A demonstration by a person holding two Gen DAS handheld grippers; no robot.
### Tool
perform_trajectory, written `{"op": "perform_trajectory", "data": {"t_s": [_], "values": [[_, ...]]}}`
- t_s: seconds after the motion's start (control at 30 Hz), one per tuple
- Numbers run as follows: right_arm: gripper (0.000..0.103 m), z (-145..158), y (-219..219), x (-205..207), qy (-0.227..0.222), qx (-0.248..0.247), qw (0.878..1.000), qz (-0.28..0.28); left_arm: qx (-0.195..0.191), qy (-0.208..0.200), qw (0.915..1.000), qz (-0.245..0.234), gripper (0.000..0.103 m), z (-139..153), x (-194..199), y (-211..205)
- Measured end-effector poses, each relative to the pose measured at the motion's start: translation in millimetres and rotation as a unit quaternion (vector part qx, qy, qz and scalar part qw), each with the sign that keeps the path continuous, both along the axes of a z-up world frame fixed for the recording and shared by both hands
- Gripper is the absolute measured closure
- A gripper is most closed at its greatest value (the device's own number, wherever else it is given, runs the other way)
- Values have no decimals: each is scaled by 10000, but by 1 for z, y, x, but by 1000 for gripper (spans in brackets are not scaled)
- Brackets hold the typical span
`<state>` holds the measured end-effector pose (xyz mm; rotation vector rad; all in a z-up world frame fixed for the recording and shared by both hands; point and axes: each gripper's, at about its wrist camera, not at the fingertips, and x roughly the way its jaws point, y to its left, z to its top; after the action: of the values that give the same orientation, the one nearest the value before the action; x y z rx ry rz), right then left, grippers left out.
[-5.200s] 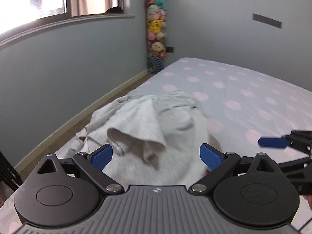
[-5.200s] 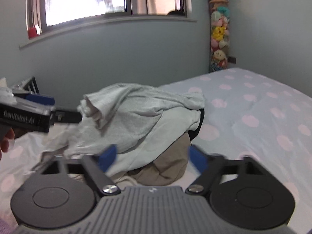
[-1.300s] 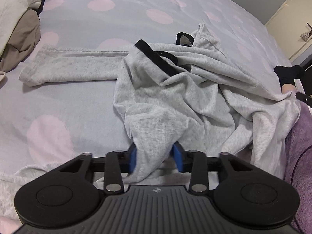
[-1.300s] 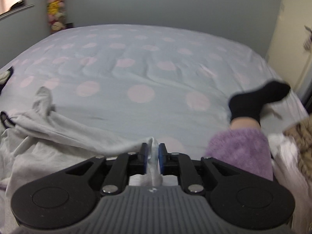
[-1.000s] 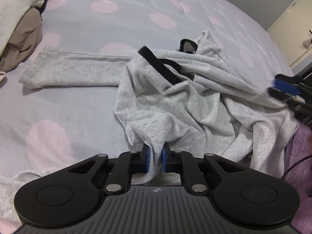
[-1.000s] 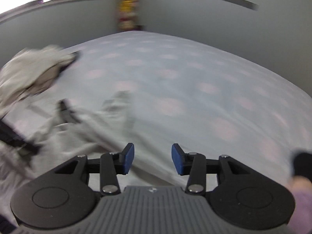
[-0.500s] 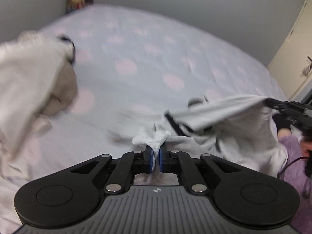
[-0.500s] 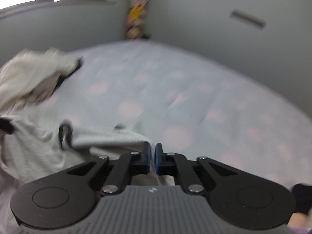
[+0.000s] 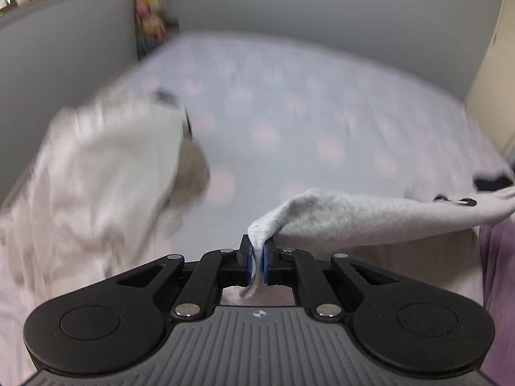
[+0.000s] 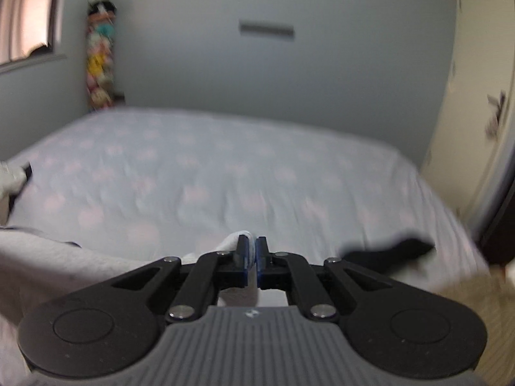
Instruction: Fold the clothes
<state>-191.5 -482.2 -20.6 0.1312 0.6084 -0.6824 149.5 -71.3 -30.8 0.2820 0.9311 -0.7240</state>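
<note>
Garment handling over a bed, read from left to right. At far left of the left wrist view a blurred pile of pale clothes (image 9: 106,173) lies heaped on the bed (image 9: 289,106), near its left edge and the grey wall. At centre the left gripper (image 9: 256,262) is clenched on a pinch of the grey garment (image 9: 370,212), whose cloth rises out of the jaws and stretches away to the right in a taut band, clear of the polka-dot cover. In the right wrist view the same grey garment (image 10: 51,257) enters from the left edge and runs behind the linkage to the right gripper (image 10: 252,259), which is likewise clamped on a small fold of cloth showing just above its pads. Holding two separate points and drawing them apart probably serves to open the garment out and find its outline before it is laid flat for folding. A black sock (image 10: 389,251) lies to the right of that gripper, near the bed's right edge, with a cream door beyond. Room for laying the garment down appears widest in the middle and far part of the bed, which is bare; the pile at left and the sock at right bound that space. Motion blur hides finer detail of the cover.
</note>
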Motion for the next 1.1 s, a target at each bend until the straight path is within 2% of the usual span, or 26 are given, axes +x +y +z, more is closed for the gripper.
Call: {"op": "perform_trajectory", "data": {"t_s": [0.07, 0.17, 0.3, 0.33, 0.37, 0.4, 0.43, 0.53, 0.57, 0.6, 0.73, 0.87, 0.97, 1.1], "values": [[98, -27, 3, -20, 209, 427, 9989, -48, 460, 284, 9983, -204, 99, -26, -4, -4], [98, -65, 13, -35, 550, 911, 9943, -55, 1117, 602, 9903, -573, 99, -61, -11, -16], [93, -82, 28, -41, 859, 1092, 9902, 118, 1584, 722, 9794, -1023, 97, -79, -24, -23], [90, -80, 31, -43, 915, 1017, 9904, 179, 1655, 754, 9768, -1130, 96, -81, -25, -24], [89, -77, 34, -47, 975, 926, 9906, 236, 1696, 765, 9749, -1223, 90, -81, -25, -24], [85, -73, 34, -50, 1028, 835, 9908, 288, 1738, 775, 9729, -1316, 82, -81, -25, -24], [79, -69, 33, -50, 1036, 753, 9911, 354, 1761, 770, 9711, -1417, 79, -80, -26, -24], [72, -54, 30, -47, 964, 533, 9921, 597, 1566, 699, 9680, -1830, 63, -66, -31, -30], [71, -49, 29, -46, 939, 460, 9922, 678, 1486, 711, 9630, -2133, 55, -61, -32, -33], [70, -44, 28, -45, 915, 386, 9922, 758, 1370, 768, 9506, -2678, 54, -56, -33, -37], [70, -42, 31, -15, 934, 231, 9887, 1153, 777, 686, 9613, -2553, 47, -47, -24, -63], [70, -53, 41, 23, 960, 283, 9809, 1668, 845, 936, 9672, -2207, 47, -80, -2, -90], [70, -61, 51, 48, 1060, 266, 9735, 2011, 1204, 1398, 9599, -2111, 53, -116, 7, -97], [65, -68, 58, 62, 1154, 174, 9668, 2273, 1772, 1611, 9487, -2063, 53, -148, 5, -85]]}}
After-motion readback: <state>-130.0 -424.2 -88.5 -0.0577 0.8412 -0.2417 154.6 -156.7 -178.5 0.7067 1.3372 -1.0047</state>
